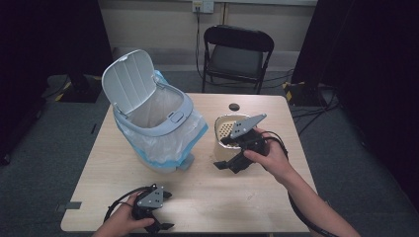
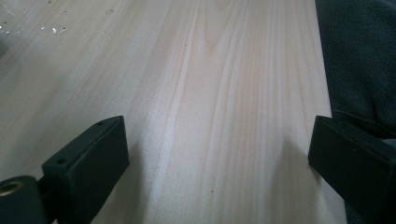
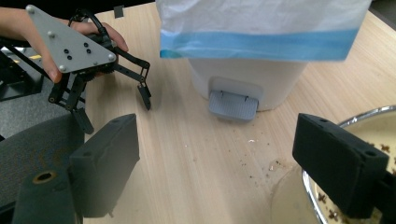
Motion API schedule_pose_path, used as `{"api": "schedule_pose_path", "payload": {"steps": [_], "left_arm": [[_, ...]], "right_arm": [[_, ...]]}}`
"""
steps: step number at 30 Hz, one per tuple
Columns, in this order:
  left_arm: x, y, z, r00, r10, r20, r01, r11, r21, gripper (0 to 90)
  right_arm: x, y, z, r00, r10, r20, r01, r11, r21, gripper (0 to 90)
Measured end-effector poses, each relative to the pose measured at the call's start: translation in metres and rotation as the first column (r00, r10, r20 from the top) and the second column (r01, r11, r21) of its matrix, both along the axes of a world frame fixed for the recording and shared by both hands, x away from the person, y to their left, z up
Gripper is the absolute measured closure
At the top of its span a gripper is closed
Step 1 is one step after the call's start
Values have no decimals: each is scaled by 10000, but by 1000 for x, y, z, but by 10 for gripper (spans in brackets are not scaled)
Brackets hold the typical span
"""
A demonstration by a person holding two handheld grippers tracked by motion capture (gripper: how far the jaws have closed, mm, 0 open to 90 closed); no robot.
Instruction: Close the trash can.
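- Across the middle of the room, a pale wooden table [image 1: 207, 197] with fine straight grain carries everything; a few dark crumbs lie on it near the bowl.
- Left of centre on the table stands a white plastic pedal bin [image 1: 150, 123], rounded, its ribbed lid tipped up, lined with a crinkled white bag [image 3: 261, 23] edged in blue; a grey pedal [image 3: 233, 105] sticks out at its base.
- Right of the bin sits a shiny metal bowl [image 3: 369, 121], round-rimmed, with brown specks inside.
- At the bowl, the right gripper [image 3: 224, 172] is tilted down in the person's hand, jaws about half apart; one jaw seems to lie over the rim, though whether it presses is unclear.
- Near the table's front edge, well apart from the bowl, the left gripper [image 2: 219, 158] rests low over bare wood, jaws wide and holding nothing.
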State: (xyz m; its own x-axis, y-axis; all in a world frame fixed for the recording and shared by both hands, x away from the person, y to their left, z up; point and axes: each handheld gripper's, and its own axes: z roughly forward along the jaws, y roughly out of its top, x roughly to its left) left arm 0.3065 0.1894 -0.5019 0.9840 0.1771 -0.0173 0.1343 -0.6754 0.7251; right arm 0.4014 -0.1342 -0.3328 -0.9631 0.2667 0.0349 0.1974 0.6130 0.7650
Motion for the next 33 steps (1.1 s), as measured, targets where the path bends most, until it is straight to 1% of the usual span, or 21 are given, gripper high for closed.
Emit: {"api": "schedule_pose_path", "payload": {"steps": [5, 6, 7, 8, 11, 13, 14, 19, 24, 27, 28, 31, 32, 33], "left_arm": [[0, 0, 0, 10000, 3, -3, -3, 10000, -17, 45], [0, 0, 0, 10000, 3, -3, -3, 10000, -17, 45], [0, 0, 0, 10000, 1, -2, -1, 10000, -10, 45], [0, 0, 0, 10000, 1, -2, -1, 10000, -10, 45], [0, 0, 0, 10000, 1, -1, -1, 10000, 10, 45], [0, 0, 0, 10000, 1, -3, -1, 10000, -15, 45], [0, 0, 0, 10000, 1, -3, -1, 10000, -15, 45], [0, 0, 0, 10000, 0, -4, 0, 10000, 15, 44], [0, 0, 0, 10000, 1, -7, -1, 10000, -15, 45], [0, 0, 0, 10000, 3, -2, -3, 10000, 9, 44], [0, 0, 0, 10000, 3, -2, -3, 10000, 9, 45], [0, 0, 0, 10000, -1, -1, 1, 10000, 16, 45], [0, 0, 0, 10000, -1, -1, 1, 10000, 16, 45], [0, 0, 0, 10000, -4, 1, 4, 10000, 15, 45]], "right_arm": [[-2, -7, -10, 9999, -61, -123, 63, 9999, 128, 142], [-2, -7, -10, 9999, -61, -123, 63, 9999, 128, 142], [-3, -9, -14, 9998, -89, -205, 92, 9999, 119, 142], [-3, -9, -14, 9998, -89, -205, 92, 9999, 119, 142], [-5, -14, -23, 9995, -190, -251, 190, 9998, 27, 142], [-5, -16, -26, 9992, -197, -353, 200, 9998, 72, 142], [-5, -16, -26, 9992, -197, -353, 200, 9998, 72, 142], [-7, -21, -37, 9986, -352, -384, 352, 9994, -25, 142], [-8, -24, -43, 9983, -378, -444, 382, 9993, 60, 142], [-9, -26, -51, 9978, -463, -477, 461, 9989, -45, 142], [-9, -26, -51, 9978, -463, -477, 461, 9989, -45, 142], [-11, -29, -58, 9974, -537, -488, 531, 9985, -136, 142], [-11, -29, -58, 9974, -537, -488, 531, 9985, -136, 142], [-12, -29, -61, 9973, -543, -499, 533, 9983, -220, 142]]}}
